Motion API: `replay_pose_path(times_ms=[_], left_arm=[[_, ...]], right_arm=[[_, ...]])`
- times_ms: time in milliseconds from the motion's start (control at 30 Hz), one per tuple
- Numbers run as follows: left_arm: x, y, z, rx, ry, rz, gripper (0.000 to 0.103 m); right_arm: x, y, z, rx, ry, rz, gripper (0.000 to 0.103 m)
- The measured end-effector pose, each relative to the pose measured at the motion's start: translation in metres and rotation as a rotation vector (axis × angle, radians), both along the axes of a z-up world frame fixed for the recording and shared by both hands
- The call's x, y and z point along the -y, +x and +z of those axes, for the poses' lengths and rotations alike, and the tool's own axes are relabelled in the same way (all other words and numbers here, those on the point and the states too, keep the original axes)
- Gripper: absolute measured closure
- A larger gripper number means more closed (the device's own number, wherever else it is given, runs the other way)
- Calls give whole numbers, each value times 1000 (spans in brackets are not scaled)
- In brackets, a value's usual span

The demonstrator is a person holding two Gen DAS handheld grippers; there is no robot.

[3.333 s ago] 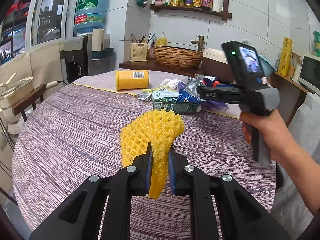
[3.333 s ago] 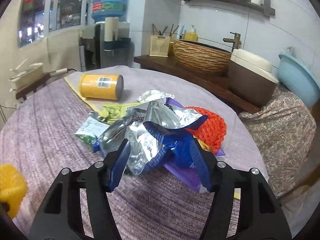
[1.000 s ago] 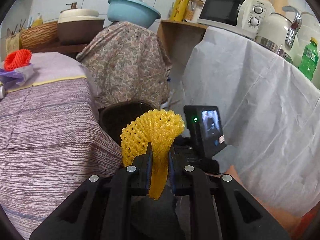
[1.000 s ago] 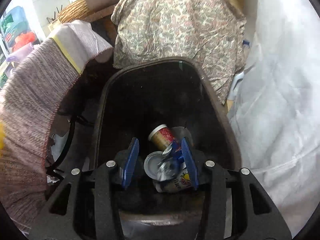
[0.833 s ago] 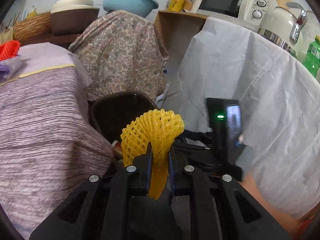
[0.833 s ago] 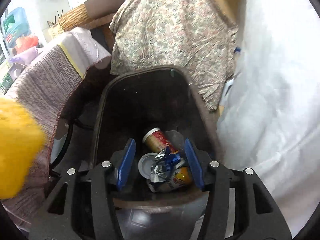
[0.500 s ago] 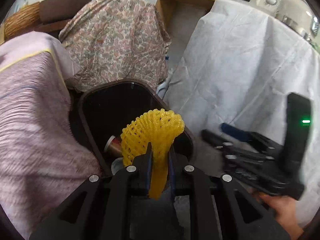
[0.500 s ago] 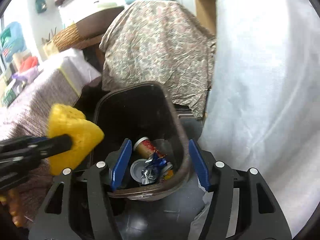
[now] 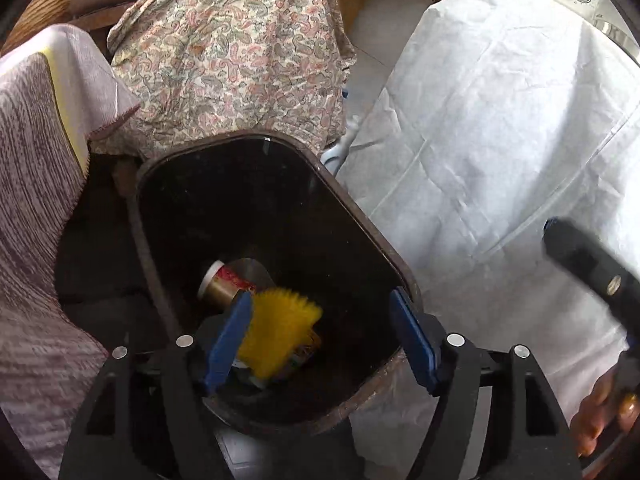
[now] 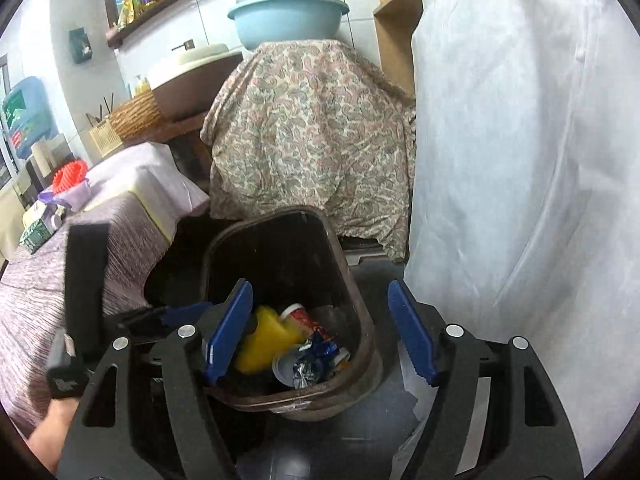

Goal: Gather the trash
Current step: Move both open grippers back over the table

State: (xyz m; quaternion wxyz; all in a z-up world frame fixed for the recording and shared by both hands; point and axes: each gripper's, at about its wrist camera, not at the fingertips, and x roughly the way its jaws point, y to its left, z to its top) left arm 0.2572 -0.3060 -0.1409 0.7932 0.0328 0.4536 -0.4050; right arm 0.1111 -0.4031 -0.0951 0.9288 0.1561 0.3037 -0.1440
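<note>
Left wrist: both grippers' fingers just opened wide, empty; yellow net in bin.

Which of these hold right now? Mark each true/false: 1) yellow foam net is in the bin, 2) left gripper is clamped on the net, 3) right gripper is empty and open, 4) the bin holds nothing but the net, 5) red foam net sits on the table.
1) True: the yellow foam net lies inside the bin.
2) False: the left gripper is open, its jaws having just spread, and nothing is between them.
3) True: the right gripper is open and holds nothing.
4) False: a cup and a crumpled wrapper are in there too.
5) True: the red foam net is on the table.
</note>
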Motion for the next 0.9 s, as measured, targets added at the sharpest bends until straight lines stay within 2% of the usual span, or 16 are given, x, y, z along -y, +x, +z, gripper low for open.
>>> replay_pose_path(times_ms=[167,233,500,633,667,900], left_arm=[[-5,-22,6,32,-16,-17,30],[-8,-33,12,42,-44,-28,24],[-37,-90,53,146,-133,-47,12],[-53,-111,76,196,-165,-56,10],[-61,-115,83,208,-177,-52,10],[-111,-129,117,298,-232,23,6]], right_arm=[[4,-5,17,51,-1,-13,29],[3,-5,24,67,-9,-4,27],[-6,2,42,102,-28,58,27],[-16,6,49,115,-32,104,23],[-19,8,51,118,-32,114,19],[-48,18,70,144,-65,185,16]])
